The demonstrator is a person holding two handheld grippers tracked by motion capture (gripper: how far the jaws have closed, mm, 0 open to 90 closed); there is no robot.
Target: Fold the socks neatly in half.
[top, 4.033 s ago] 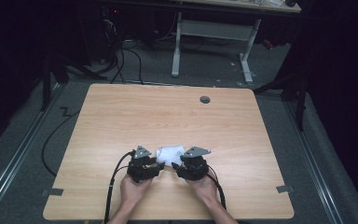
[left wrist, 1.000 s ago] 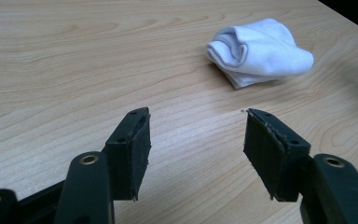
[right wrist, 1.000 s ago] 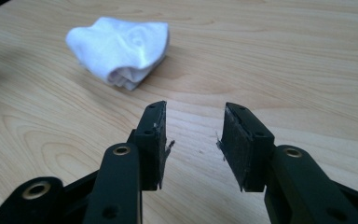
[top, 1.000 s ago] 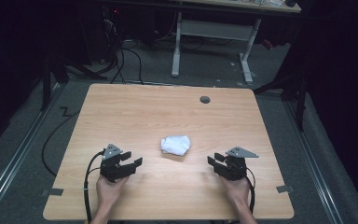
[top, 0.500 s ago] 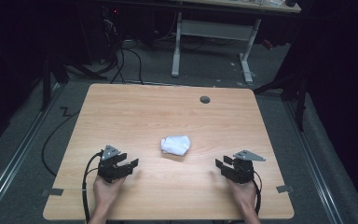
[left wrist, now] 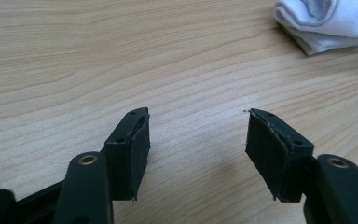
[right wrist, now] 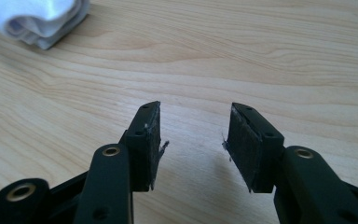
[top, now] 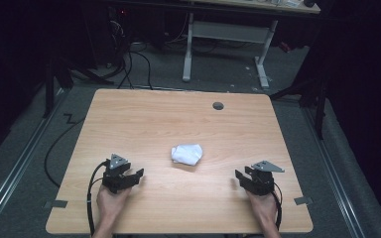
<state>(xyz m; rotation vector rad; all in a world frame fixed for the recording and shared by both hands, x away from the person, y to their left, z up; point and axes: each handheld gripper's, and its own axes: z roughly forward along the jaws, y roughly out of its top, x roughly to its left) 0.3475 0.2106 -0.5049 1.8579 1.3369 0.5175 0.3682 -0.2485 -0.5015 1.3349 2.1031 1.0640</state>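
A small white folded cloth point(top: 187, 153) lies bundled near the middle of the wooden table point(top: 178, 119). It also sits at the top right of the left gripper view as the cloth point(left wrist: 326, 21) and at the top left of the right gripper view as the cloth point(right wrist: 37, 18). My left gripper point(top: 138, 174) rests low over the table's front left, open, with bare wood between its jaws point(left wrist: 196, 133). My right gripper point(top: 239, 177) is at the front right, open and empty point(right wrist: 193, 135); its jaws have just been opening. Both stand well apart from the cloth.
A round cable hole point(top: 218, 105) sits near the table's far edge. Tape marks point(top: 302, 201) stick out at the front corners. Beyond the table stands a white desk frame point(top: 228, 34) with cables on the dark floor.
Four seconds ago both grippers were together at the cloth; now they are apart at the front corners. Over the last second the right gripper drifted slightly outward and its jaws widened. The cloth stays put.
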